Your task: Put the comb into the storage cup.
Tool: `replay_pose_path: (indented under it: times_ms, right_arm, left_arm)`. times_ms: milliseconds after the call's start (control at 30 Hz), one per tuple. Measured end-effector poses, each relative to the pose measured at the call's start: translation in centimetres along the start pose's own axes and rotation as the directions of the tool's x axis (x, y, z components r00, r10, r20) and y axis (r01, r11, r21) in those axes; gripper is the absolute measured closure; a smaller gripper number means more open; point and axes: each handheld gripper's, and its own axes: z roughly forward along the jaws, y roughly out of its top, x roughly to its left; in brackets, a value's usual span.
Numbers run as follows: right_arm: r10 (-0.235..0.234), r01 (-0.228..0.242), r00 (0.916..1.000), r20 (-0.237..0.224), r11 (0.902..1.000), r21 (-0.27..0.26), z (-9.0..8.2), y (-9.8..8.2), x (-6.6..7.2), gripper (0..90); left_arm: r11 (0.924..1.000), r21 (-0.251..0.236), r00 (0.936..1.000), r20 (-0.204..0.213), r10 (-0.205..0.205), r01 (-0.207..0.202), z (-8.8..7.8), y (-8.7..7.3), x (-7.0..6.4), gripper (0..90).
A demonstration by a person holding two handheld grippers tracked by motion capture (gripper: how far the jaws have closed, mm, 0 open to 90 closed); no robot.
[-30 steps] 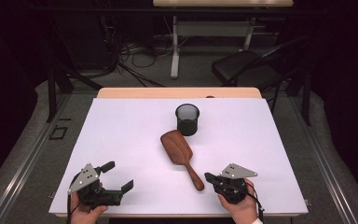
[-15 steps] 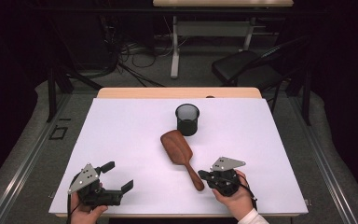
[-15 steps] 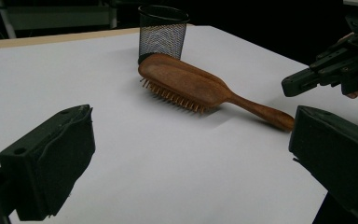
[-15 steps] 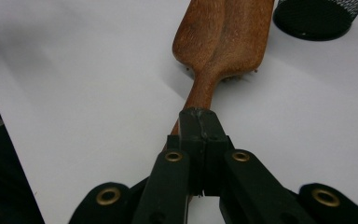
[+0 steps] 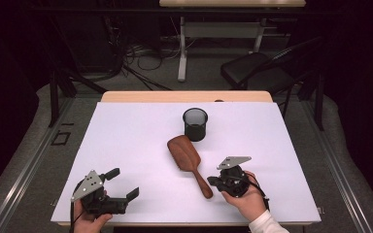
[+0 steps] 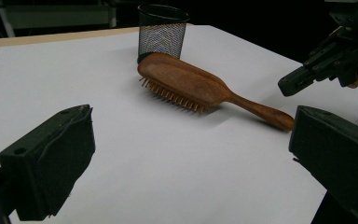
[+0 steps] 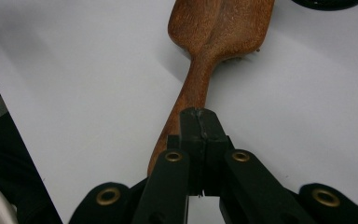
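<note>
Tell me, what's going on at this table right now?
A person holds a two-jaw tool in each hand over a white table. The right tool, jaws shut with nothing between them, hovers by the handle end of a wooden hairbrush that lies bristles down. A black mesh cup stands upright just beyond the brush head. The left tool, jaws wide open, sits near the table's front edge, well apart from the brush. Nothing is gripped yet.
</note>
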Motion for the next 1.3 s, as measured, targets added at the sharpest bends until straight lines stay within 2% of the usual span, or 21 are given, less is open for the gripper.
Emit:
replay_pose_path:
  times_ms: [200,400,1100,1300]
  right_arm:
    - [0.012,-0.012,0.9998,0.013,0.9992,0.038,0.3,0.4,0.3,90.0]
    - [-0.024,0.022,0.9994,0.024,0.9969,0.075,1.0,0.8,0.9,90.0]
    - [-0.071,0.073,0.9972,-0.022,0.9922,0.101,4.0,0.8,2.7,90.0]
    - [-0.061,0.063,0.9979,-0.022,0.992,0.11,4.1,0.6,2.6,90.0]
  left_arm:
    - [1.0,0.0,1.0,-0.001,-0.004,0.004,0.0,0.0,0.0,0.4]
    - [1.0,0.006,1.0,0.002,-0.003,0.003,0.1,-0.1,0.1,0.4]
    - [0.9999,0.013,1.0,-0.002,0.0,0.0,0.1,-0.2,0.1,0.4]
    - [0.9999,0.013,1.0,-0.001,-0.001,0.001,0.2,-0.2,0.1,0.4]
